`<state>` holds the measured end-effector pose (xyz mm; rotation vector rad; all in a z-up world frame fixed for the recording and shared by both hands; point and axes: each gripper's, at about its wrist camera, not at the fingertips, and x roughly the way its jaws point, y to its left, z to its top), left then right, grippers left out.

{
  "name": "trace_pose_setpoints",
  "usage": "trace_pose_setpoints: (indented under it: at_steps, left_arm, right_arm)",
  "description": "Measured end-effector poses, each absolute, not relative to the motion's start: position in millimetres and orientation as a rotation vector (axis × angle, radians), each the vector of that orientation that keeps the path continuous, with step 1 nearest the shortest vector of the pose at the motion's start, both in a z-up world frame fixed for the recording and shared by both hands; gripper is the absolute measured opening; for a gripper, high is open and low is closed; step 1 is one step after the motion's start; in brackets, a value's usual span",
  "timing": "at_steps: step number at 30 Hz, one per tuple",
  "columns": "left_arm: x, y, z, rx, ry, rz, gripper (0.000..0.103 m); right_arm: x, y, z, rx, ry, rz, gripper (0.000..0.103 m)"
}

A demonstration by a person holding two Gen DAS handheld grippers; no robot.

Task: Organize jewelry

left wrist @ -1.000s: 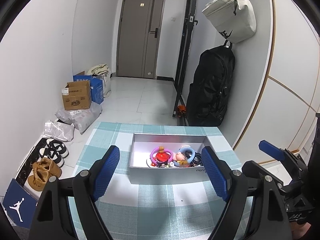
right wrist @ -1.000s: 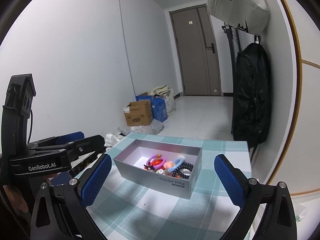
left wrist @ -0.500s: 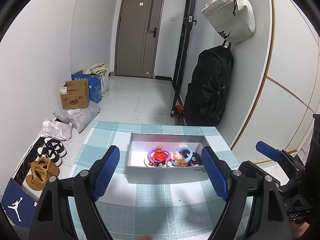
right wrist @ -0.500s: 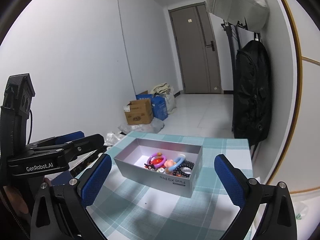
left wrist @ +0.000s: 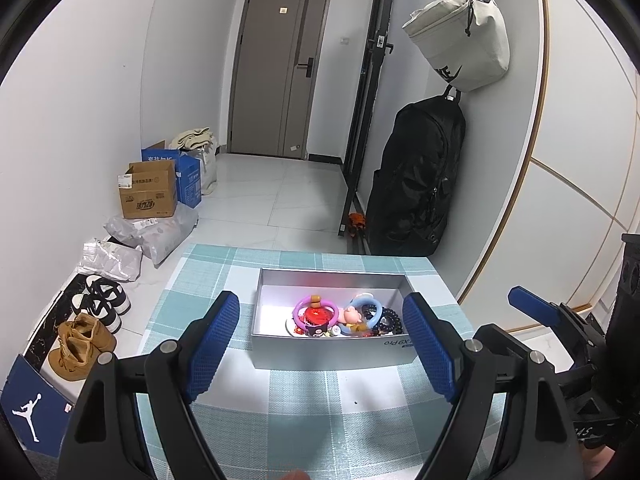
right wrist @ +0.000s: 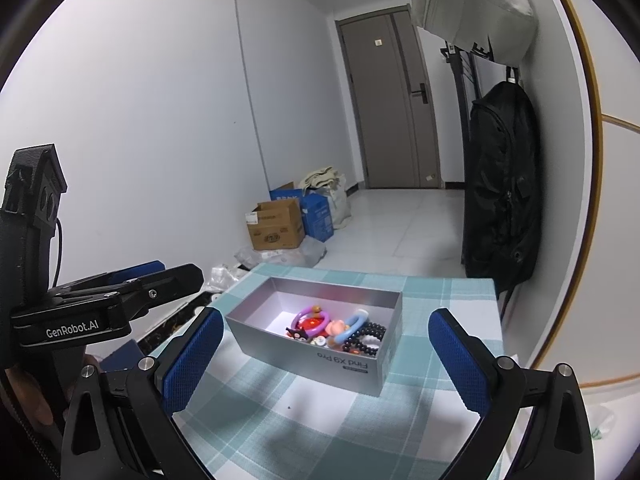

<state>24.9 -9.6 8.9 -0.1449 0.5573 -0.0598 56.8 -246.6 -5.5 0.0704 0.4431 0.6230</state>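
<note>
A silver box (left wrist: 332, 350) stands on the checked tablecloth (left wrist: 280, 400); it also shows in the right wrist view (right wrist: 340, 368). In it lie a purple ring (left wrist: 312, 311), a light blue ring (left wrist: 366, 308), a dark bead bracelet (left wrist: 390, 318) and small charms. The same purple ring (right wrist: 310, 316) and bead bracelet (right wrist: 366, 340) show in the right wrist view. My left gripper (left wrist: 326, 342) is open and empty, in front of the box. My right gripper (right wrist: 326, 354) is open and empty, in front of the box too.
The table's far edge (left wrist: 304, 254) drops to a tiled floor. Cardboard boxes (left wrist: 148, 190), plastic bags (left wrist: 152, 232) and shoes (left wrist: 92, 320) lie at the left. A black backpack (left wrist: 420, 176) and a beige bag (left wrist: 460, 36) hang on the right wall.
Both grippers have drawn back and risen slightly from the box; it sits a little lower in each view. Both stay open and empty.
</note>
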Motion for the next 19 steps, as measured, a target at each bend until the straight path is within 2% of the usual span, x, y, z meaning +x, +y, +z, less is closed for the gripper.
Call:
trace_pose_setpoints:
  at_steps: [19]
  left_arm:
    - [24.9,-7.1,9.6,-0.171,0.541,-0.066,0.081]
  right_arm:
    - [59.0,-247.1,-6.0,0.068,0.451,0.620,0.103]
